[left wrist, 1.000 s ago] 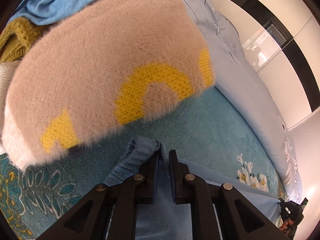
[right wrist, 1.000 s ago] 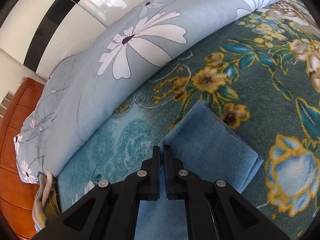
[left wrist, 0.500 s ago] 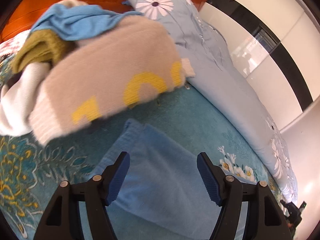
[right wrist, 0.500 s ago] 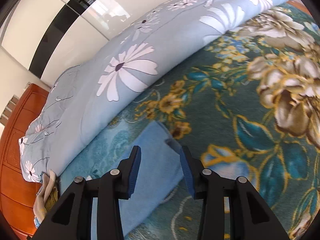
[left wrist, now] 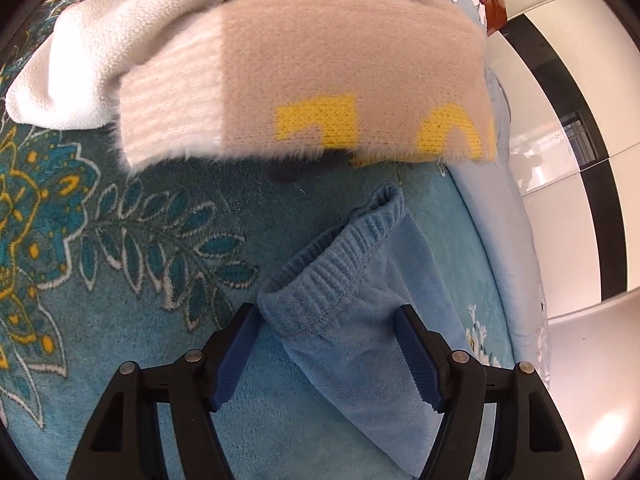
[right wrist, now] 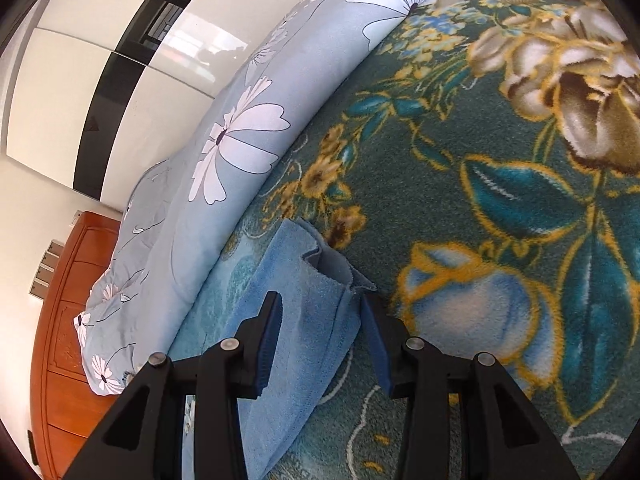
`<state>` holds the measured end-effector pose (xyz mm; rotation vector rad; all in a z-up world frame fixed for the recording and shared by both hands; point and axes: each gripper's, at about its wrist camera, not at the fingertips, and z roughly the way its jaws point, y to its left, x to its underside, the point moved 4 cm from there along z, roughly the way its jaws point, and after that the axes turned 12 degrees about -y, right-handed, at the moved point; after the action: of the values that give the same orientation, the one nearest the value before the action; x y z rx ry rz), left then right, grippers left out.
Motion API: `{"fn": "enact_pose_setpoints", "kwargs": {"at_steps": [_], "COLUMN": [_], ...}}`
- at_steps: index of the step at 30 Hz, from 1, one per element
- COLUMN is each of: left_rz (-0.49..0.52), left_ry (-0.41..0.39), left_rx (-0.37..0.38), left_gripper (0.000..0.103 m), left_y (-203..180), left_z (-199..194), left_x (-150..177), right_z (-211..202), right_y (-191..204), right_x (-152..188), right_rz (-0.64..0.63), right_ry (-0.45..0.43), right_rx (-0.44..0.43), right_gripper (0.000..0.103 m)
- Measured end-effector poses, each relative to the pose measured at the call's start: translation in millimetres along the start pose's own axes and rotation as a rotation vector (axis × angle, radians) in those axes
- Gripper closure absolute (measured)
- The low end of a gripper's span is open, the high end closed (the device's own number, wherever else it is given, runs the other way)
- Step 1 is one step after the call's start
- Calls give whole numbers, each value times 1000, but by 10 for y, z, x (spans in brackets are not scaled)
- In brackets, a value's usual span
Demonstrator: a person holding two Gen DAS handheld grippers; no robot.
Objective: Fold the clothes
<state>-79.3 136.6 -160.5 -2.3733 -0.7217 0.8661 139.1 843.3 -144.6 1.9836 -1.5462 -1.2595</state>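
While the blue garment (left wrist: 360, 320) is lying flat on the teal floral blanket (left wrist: 120, 260), the left gripper (left wrist: 328, 356) is straddling its ribbed waistband end with jaws spread wide, gripping nothing. The right gripper (right wrist: 320, 344) is likewise standing open over the garment's (right wrist: 296, 320) other end, where a hem corner is sticking up. A beige sweater (left wrist: 320, 80) is resting just beyond the waistband, atop a clothes pile. A flowered quilt (right wrist: 240, 140) is running alongside.
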Motion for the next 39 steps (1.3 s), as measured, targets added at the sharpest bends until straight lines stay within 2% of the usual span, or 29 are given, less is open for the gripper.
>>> {"fn": "enact_pose_setpoints", "kwargs": {"at_steps": [1, 2, 4, 6, 8, 11, 14, 18, 23, 29, 32, 34, 36, 39], "left_rz": [-10, -16, -17, -17, -27, -33, -20, 56, 114, 199, 264, 259, 264, 245], "left_ry": [-8, -17, -31, -42, -52, -46, -54, -53, -29, -9, 17, 52, 73, 70], "left_rx": [8, 18, 30, 25, 35, 56, 116, 202, 288, 330, 283, 228, 171, 139], "left_gripper": [31, 31, 35, 47, 63, 75, 78, 79, 79, 79, 79, 79, 79, 79], "left_y": [1, 14, 4, -4, -4, -37, -166, -398, -593, -414, -180, 48, 236, 412], "left_z": [2, -7, 11, 26, 29, 12, -150, -516, -969, -1570, -1493, -1359, -1229, -1121], "left_x": [2, -2, -14, -41, -85, -126, -170, -199, -253, -231, -76, 41, 138, 173], "right_z": [13, 27, 18, -44, -153, -386, -656, -1102, -1740, -2446, -2612, -2602, -2508, -2402], "right_y": [7, 4, 6, 77, 188, 372, 597, 875, 914, 491, 96, -234, -589, -1034], "right_x": [3, 10, 19, -2, -37, -105, -159, -192, -200, 11, 249, 427, 575, 693], "right_rz": [-1, 2, 7, -7, -29, -71, -110, -190, -225, -238, -250, -228, -172, -56], "right_ry": [-1, 2, 1, -19, -39, -59, -82, -114, -144, -152, -137, -101, -57, -31], "right_rx": [-2, -2, -2, -26, -58, -97, -142, -181, -210, -209, -176, -132, -86, -49], "right_gripper": [80, 91, 93, 94, 95, 95, 95, 95, 95, 95, 95, 95, 95, 95]}}
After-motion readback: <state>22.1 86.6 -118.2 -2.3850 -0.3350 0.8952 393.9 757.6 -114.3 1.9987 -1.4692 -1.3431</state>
